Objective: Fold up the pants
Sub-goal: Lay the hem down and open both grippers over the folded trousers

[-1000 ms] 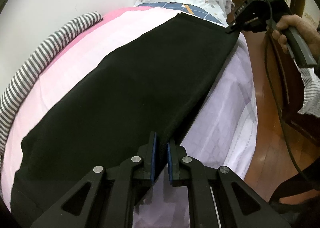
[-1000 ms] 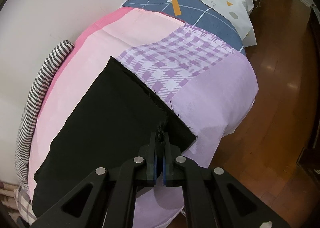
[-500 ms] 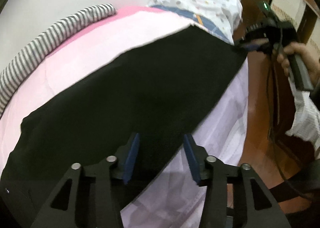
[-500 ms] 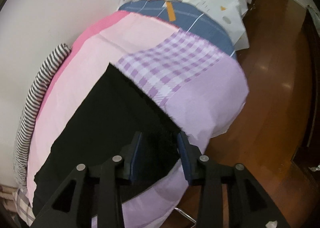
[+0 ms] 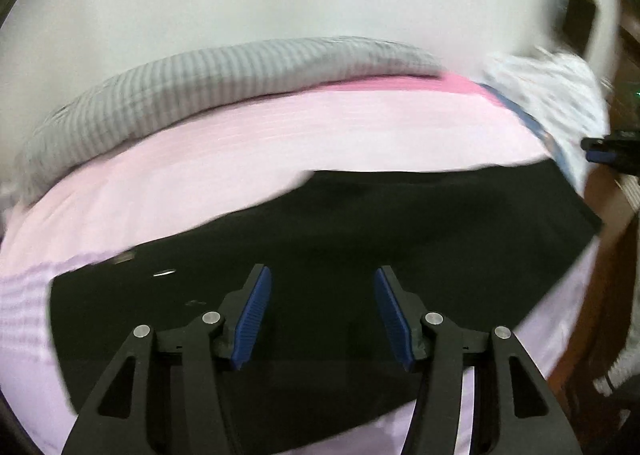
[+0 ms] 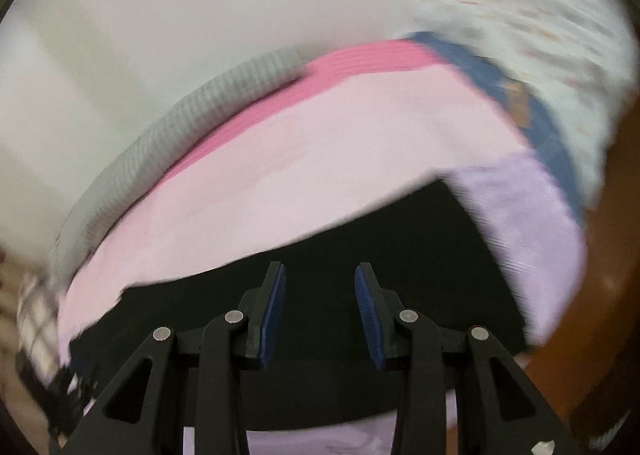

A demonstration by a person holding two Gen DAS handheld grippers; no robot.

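**Desk:** What does the frame show?

**Caption writer:** The black pants (image 5: 360, 239) lie flat across a pink and lilac bedsheet (image 5: 280, 143), spread along the near edge of the mattress, one squared end close to the corner where the sheet drops toward the wooden floor (image 6: 600, 335). Both tools hang over the cloth with nothing in them.

**Desk:** State of the grippers?

**Caption writer:** The left gripper (image 5: 322, 311) has its blue pads wide apart, the dark fabric visible in the gap between them and untouched. The right gripper (image 6: 320, 309) is parted too, a little less widely, likewise over black cloth and gripping nothing. In the left view, a blue-tipped tool peeks in at the far right edge, near the pants' far corner.

**Desk:** Why laid out like that?

**Caption writer:** A fair reading: the garment is flattened lengthwise so a clean fold line can be taken, and the jaws stand apart ready to pinch an edge. Both views are smeared by motion, so seams and waistband cannot be made out.

**Desk:** Anything else in shot?

**Caption writer:** A grey striped bolster (image 5: 200, 83) runs along the white wall behind the bed, and a white spotted cloth (image 6: 540, 15) is heaped at the far end, over a blue one.
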